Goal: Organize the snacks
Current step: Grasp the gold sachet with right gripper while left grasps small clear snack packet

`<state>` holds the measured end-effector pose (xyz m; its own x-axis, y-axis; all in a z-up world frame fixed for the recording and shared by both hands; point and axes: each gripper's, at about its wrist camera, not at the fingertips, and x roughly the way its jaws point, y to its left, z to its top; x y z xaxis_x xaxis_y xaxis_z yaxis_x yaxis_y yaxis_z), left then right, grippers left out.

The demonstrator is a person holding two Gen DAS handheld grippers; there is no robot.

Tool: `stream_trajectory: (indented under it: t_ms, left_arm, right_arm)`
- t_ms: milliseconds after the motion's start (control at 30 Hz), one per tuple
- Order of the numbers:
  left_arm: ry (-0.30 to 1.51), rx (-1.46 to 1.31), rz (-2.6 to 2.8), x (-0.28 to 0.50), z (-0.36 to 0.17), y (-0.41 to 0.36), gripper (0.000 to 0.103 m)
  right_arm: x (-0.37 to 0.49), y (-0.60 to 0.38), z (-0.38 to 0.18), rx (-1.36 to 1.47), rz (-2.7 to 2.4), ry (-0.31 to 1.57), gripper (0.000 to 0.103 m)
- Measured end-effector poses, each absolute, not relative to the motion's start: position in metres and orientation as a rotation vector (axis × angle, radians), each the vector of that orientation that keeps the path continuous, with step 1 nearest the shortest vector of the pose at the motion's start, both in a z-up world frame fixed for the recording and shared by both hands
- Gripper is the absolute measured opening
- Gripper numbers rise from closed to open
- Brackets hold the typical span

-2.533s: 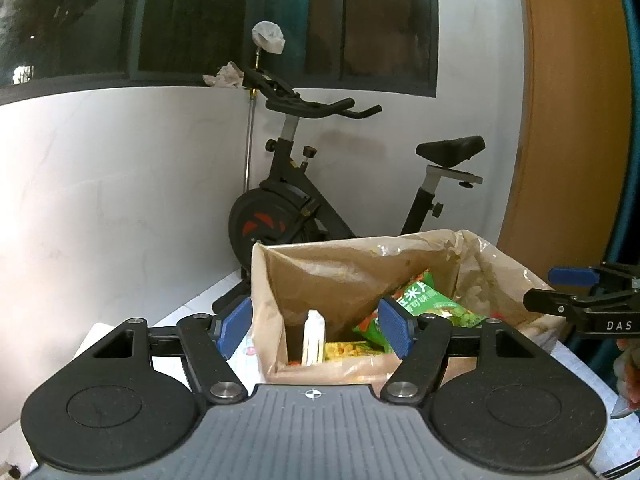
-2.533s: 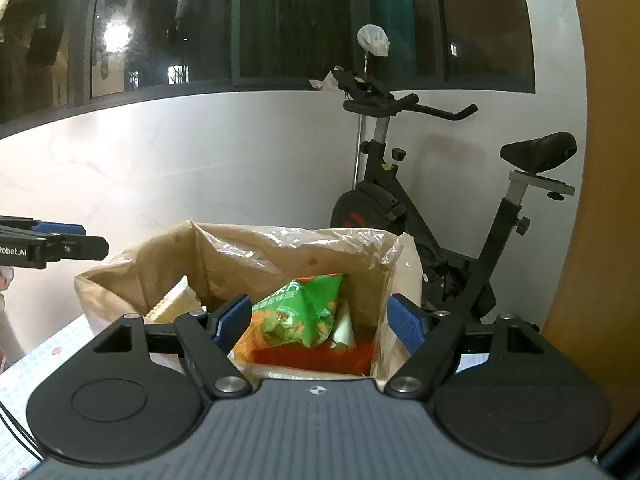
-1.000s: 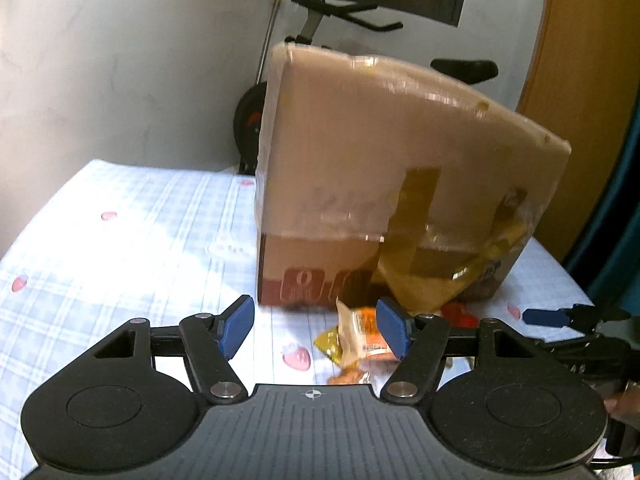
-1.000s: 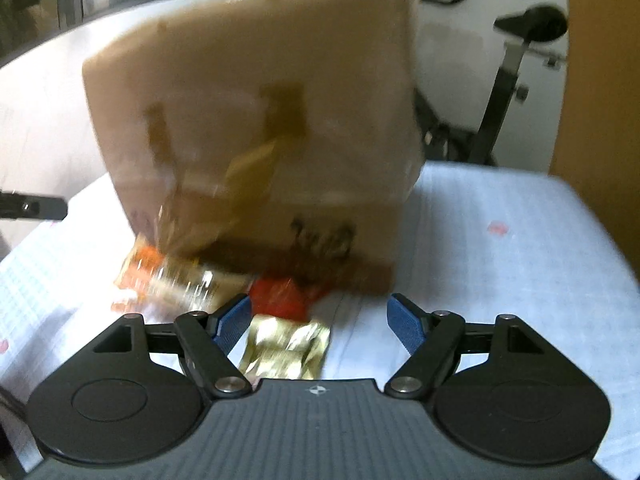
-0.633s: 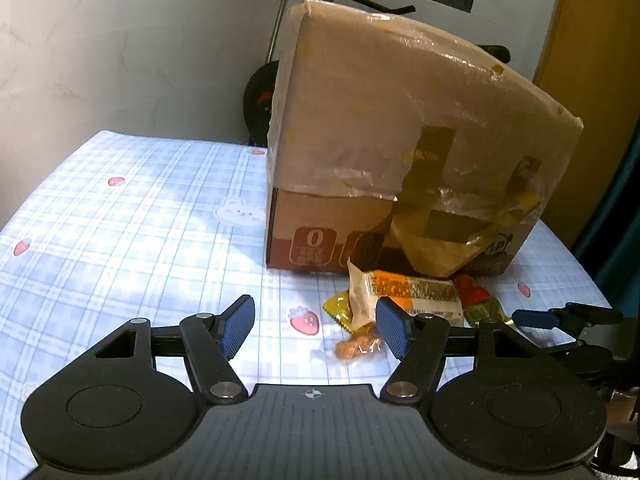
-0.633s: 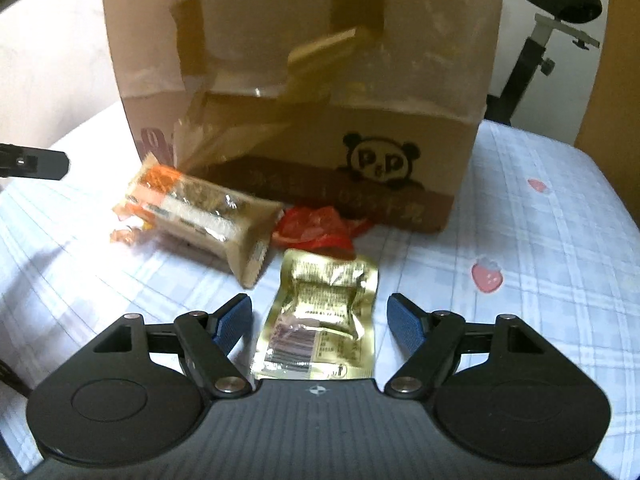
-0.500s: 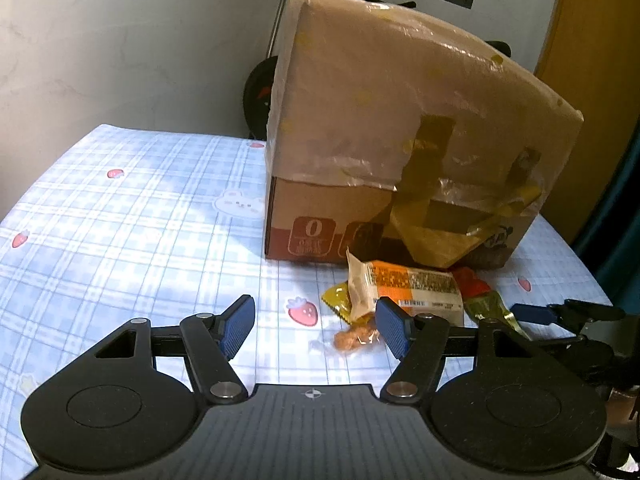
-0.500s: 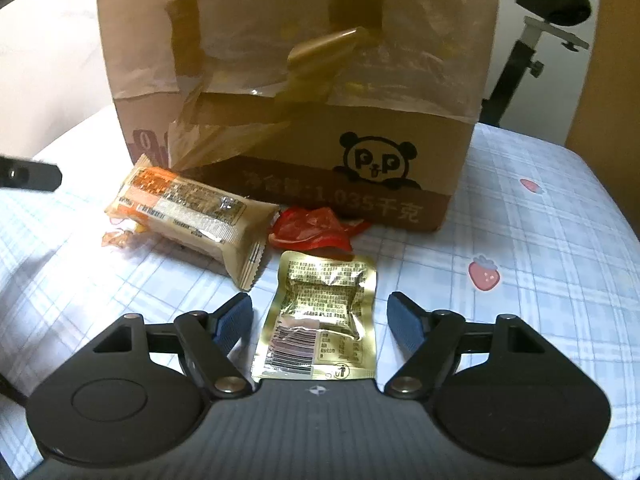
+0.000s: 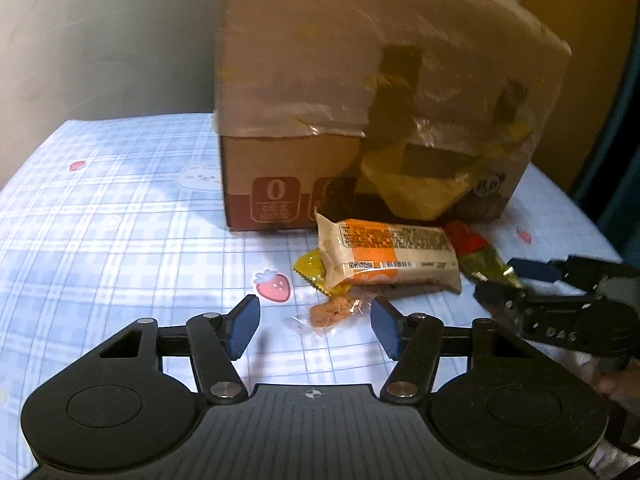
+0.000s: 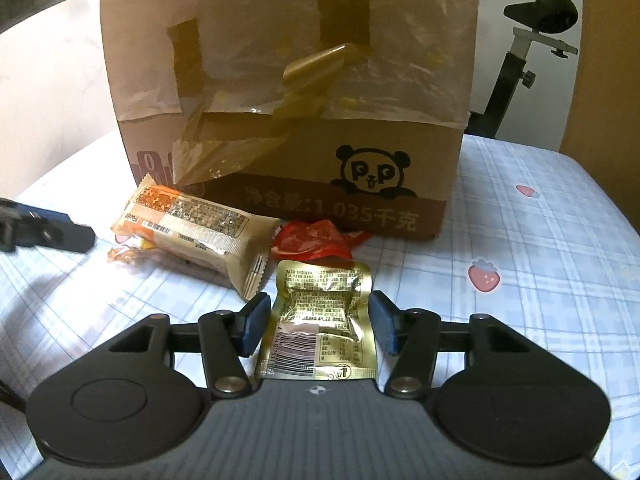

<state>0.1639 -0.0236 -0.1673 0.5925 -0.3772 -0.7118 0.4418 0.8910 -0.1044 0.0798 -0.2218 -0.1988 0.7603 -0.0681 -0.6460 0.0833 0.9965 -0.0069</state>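
Note:
A taped cardboard box (image 9: pixel 360 92) stands on the checked tablecloth; it also shows in the right wrist view (image 10: pixel 288 92). In front of it lie an orange-and-beige snack bar (image 9: pixel 388 256) (image 10: pixel 192 228), a small clear pack of orange pieces (image 9: pixel 334 308), a yellow wrapper (image 9: pixel 310 270), a red wrapper (image 10: pixel 316 240) and a gold foil pouch (image 10: pixel 322 324). My left gripper (image 9: pixel 316 330) is open, its fingers either side of the clear pack. My right gripper (image 10: pixel 318 324) is open with the gold pouch between its fingers.
The tablecloth (image 9: pixel 120 216) has strawberry prints. An exercise bike (image 10: pixel 532 40) stands behind the table at the right. A white wall lies at the left and a wooden panel (image 9: pixel 576 52) at the right. The right gripper shows in the left wrist view (image 9: pixel 560 304).
Both grippers dropped from above the box to table level and moved closer to the snacks. The right gripper's fingers have narrowed around the gold pouch.

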Motion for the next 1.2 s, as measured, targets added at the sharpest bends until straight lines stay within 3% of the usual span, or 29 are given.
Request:
stream_trajectory:
  t_ms: [767,833,1000,1133,1200]
  left_arm:
    - [0.83,0.123,-0.606,0.164,-0.176,-0.032,0.063]
    - [0.82,0.16,-0.61,0.169,-0.175,-0.036,0.054]
    - [0.843,0.273,-0.644,0.175,-0.187,-0.051,0.045]
    - [0.814,0.281,-0.646,0.172,-0.19,-0.054,0.026]
    - [0.807,0.287,-0.632,0.169,-0.19,-0.056,0.023]
  right_arm:
    - [0.08,-0.221,-0.199,0.019,-0.081,0.701,0.058]
    - [0.08,-0.221,-0.199,0.018,-0.081,0.701,0.058]
    - [0.08,-0.221,-0.199,0.02,-0.08,0.701,0.058]
    - [0.08,-0.221,-0.199,0.02,-0.08,0.701,0.058]
    - [0.08,-0.221,-0.199,0.02,-0.081,0.701,0.058]
